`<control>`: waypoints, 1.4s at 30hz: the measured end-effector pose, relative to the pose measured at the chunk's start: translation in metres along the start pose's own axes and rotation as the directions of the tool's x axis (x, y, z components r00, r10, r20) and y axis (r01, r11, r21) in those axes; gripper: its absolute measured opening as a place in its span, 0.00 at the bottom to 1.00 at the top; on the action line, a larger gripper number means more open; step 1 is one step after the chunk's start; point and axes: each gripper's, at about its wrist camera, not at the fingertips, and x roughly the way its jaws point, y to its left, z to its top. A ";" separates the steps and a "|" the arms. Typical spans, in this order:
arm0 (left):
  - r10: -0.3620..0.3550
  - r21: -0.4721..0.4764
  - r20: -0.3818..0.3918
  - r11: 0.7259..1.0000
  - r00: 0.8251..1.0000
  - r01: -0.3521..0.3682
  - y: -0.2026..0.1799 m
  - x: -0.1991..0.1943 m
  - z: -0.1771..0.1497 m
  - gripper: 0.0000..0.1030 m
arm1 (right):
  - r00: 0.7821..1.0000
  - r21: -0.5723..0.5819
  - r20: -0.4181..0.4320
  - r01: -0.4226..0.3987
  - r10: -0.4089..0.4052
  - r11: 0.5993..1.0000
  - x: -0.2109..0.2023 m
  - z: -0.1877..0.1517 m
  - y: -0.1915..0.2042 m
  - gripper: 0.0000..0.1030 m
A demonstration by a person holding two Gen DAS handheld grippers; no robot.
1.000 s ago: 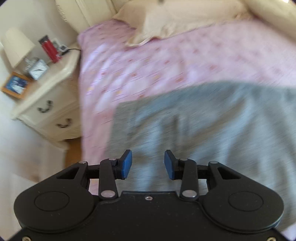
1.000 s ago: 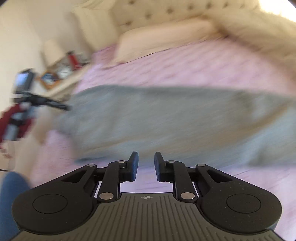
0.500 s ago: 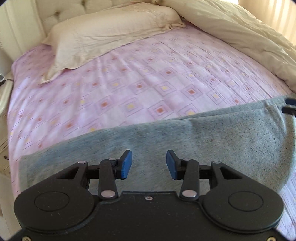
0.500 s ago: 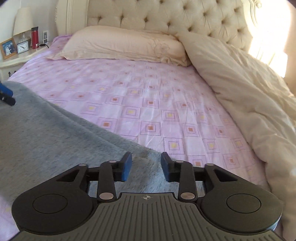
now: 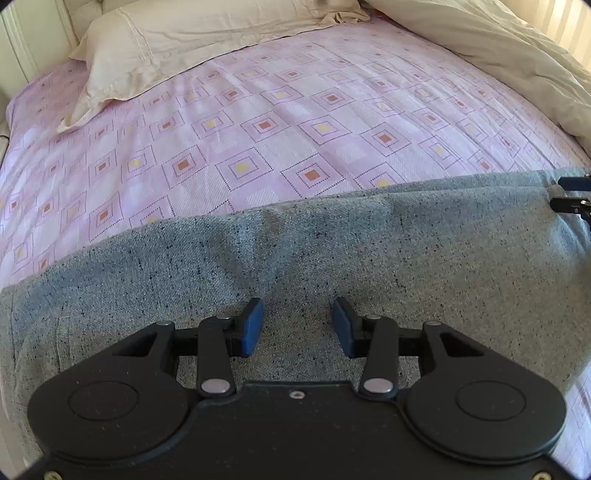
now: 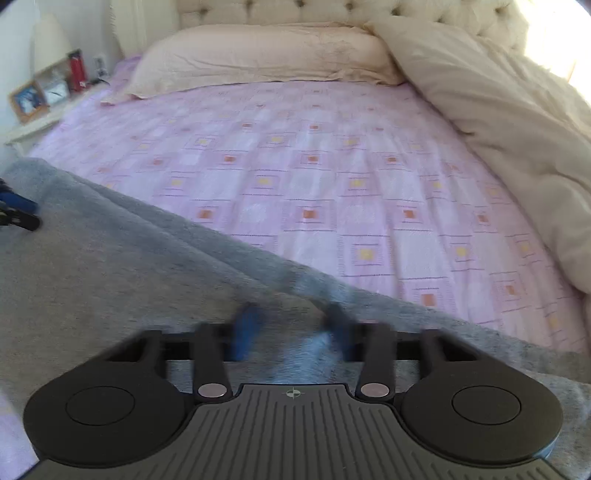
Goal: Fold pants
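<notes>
Left wrist view. The left gripper [image 5: 297,325] points steeply down over the grey speckled knit pants [image 5: 369,258]. Its blue-padded jaws stand well apart and grip nothing; the cloth lies beneath the gap. The pants stretch in a broad band across the near edge of a bed covered by a pink sheet printed with squares [image 5: 295,129]. A cream pillow [image 5: 207,40] lies at the head and a cream duvet [image 5: 498,48] is bunched along the right side. At the far right edge of the picture, the right gripper [image 5: 570,194] meets the far edge of the pants, with a little cloth between its tips.

Right wrist view. The right gripper's fingers are smeared by blur. Its jaws are closed down on the edge of the pants, where a fold rises between them. The cloth runs off to the left, where the left gripper's tips show above it. Beyond the bed are a tufted cream headboard [image 6: 332,11] and a white nightstand [image 6: 33,125] with a framed photo [image 6: 26,101] and a red bottle [image 6: 77,70].
</notes>
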 end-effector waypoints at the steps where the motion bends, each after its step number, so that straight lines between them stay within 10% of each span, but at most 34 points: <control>1: -0.001 -0.004 0.000 1.000 1.000 0.001 0.000 0.000 0.000 0.50 | 1.000 -0.006 -0.007 0.013 -0.013 1.000 -0.002 0.001 0.003 0.05; 10: 0.024 -0.026 0.073 0.999 0.997 -0.022 -0.001 -0.015 0.000 0.49 | 0.981 -0.113 0.100 0.180 -0.169 0.977 -0.018 0.016 0.031 0.04; 21: 0.038 -0.080 0.091 0.996 0.995 -0.030 0.005 -0.004 0.018 0.49 | 0.971 -0.045 0.020 0.238 -0.237 0.970 0.027 0.023 0.023 0.05; 31: 0.116 -0.152 0.040 0.982 0.992 -0.108 0.016 0.003 0.030 0.43 | 0.935 0.155 0.195 0.268 -0.296 0.951 -0.045 -0.008 -0.003 0.36; 42: -0.098 0.019 0.084 0.995 0.992 0.097 -0.054 0.000 0.036 0.44 | 0.842 0.580 0.063 0.406 -0.536 0.706 -0.119 -0.081 -0.138 0.41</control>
